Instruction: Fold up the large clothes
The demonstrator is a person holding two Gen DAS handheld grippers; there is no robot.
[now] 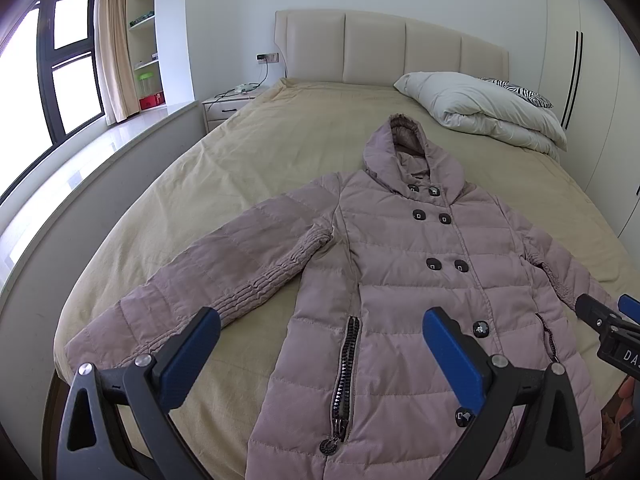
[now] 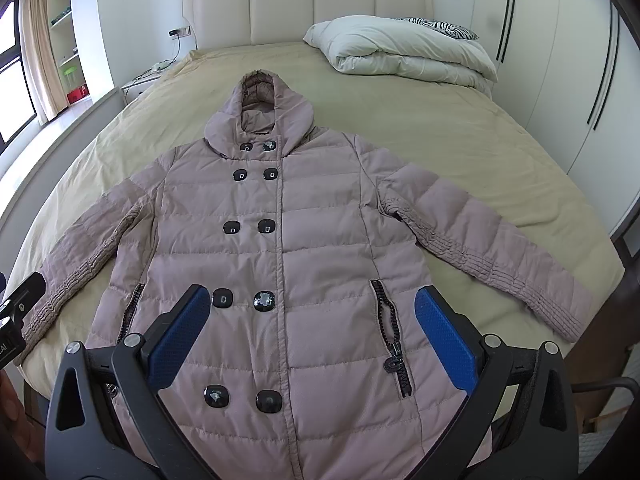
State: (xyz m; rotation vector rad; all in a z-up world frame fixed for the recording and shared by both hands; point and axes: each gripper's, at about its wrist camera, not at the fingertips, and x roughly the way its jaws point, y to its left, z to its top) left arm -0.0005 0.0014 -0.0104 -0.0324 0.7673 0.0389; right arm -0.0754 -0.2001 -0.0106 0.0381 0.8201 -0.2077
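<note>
With the coat (image 2: 280, 248) spread face up on the bed (image 2: 460, 140), both the left hand-held gripper (image 1: 320, 356) and right hand-held gripper (image 2: 312, 336) hover spread and empty, so pinch each sleeve near its cuff and fold it inward.

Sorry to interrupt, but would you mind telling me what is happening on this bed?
A person holds tongs in each hand over a mauve hooded puffer coat spread face up on the bed, buttoned, sleeves out. The left tongs and right tongs are open and hold nothing; no fold has been made yet.
</note>
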